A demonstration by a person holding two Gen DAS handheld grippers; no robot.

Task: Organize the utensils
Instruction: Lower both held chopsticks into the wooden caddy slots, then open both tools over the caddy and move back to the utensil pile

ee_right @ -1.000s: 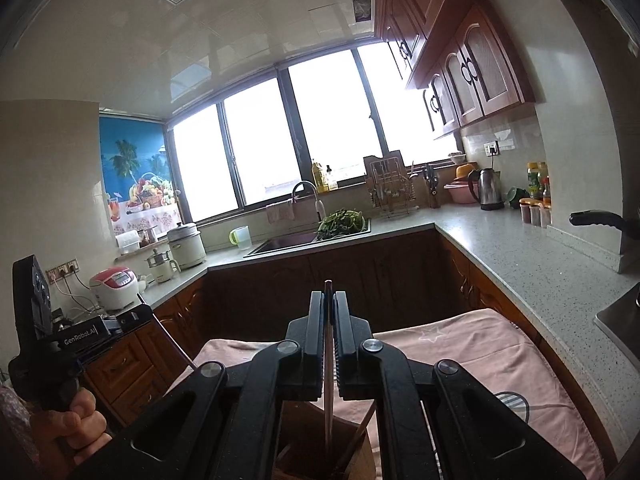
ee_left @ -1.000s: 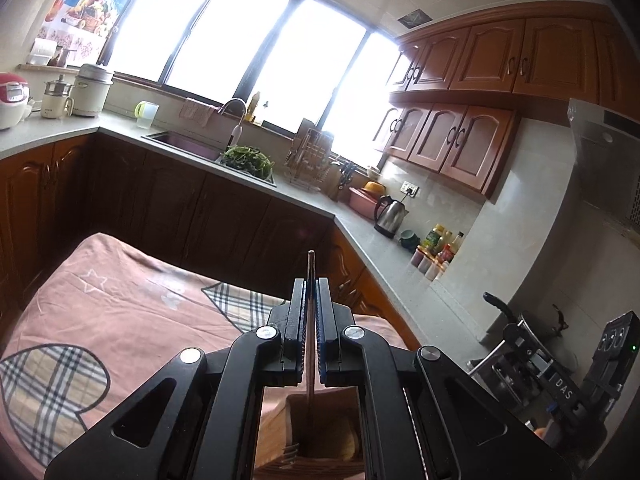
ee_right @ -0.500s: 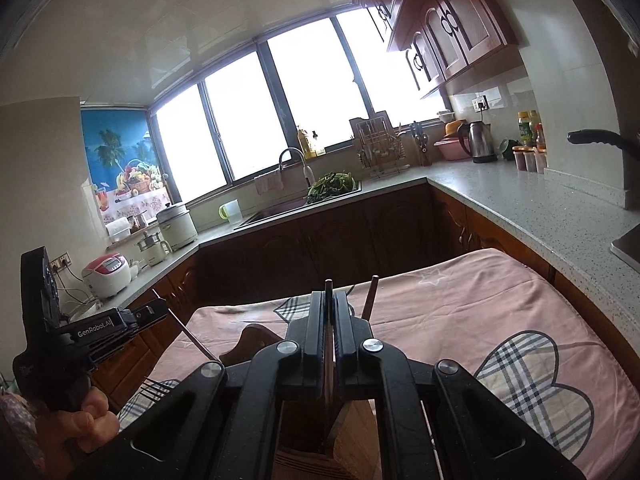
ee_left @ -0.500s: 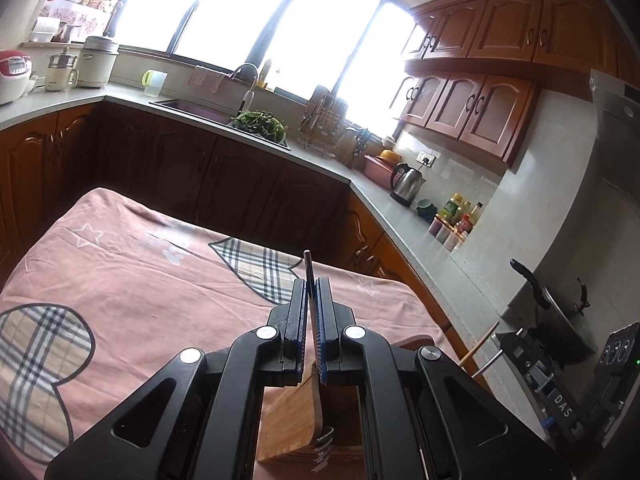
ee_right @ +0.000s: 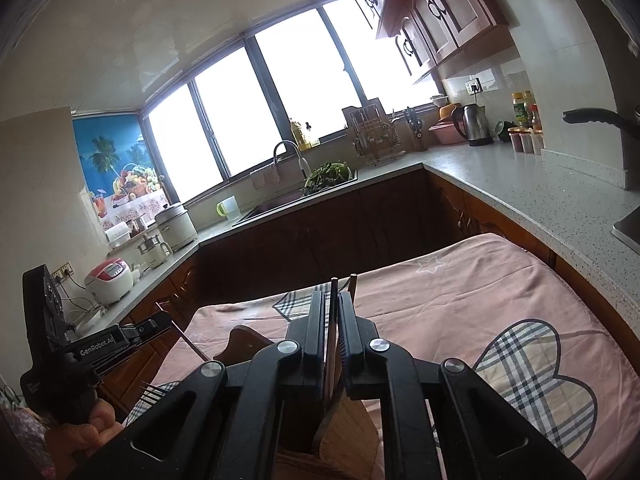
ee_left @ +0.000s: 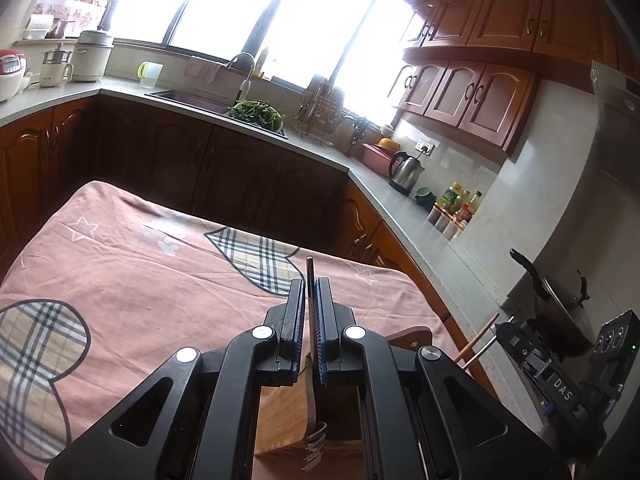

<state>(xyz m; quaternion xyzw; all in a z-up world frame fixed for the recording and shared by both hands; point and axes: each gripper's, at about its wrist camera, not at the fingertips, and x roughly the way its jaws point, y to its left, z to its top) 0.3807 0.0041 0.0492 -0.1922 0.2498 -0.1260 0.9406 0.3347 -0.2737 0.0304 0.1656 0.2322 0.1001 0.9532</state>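
While left gripper (ee_left: 310, 332) clamps fork (ee_left: 311, 432) | right gripper (ee_right: 332, 332) easing off utensil handle (ee_right: 333, 320) | "GenRobot.AI"

A pink cloth (ee_left: 152, 280) printed with plaid hearts and white stars is spread over the near surface. Behind it, a grey worktop (ee_left: 380, 196) is carried on dark wooden cabinets, with a sink (ee_left: 192, 98), a heap of green vegetables (ee_left: 258, 110), a dish rack (ee_left: 320, 116) and a steel kettle (ee_left: 406, 170) set along it. A rice cooker (ee_right: 110, 282) is seen at the far left corner, and bright windows (ee_right: 260, 108) are set above.
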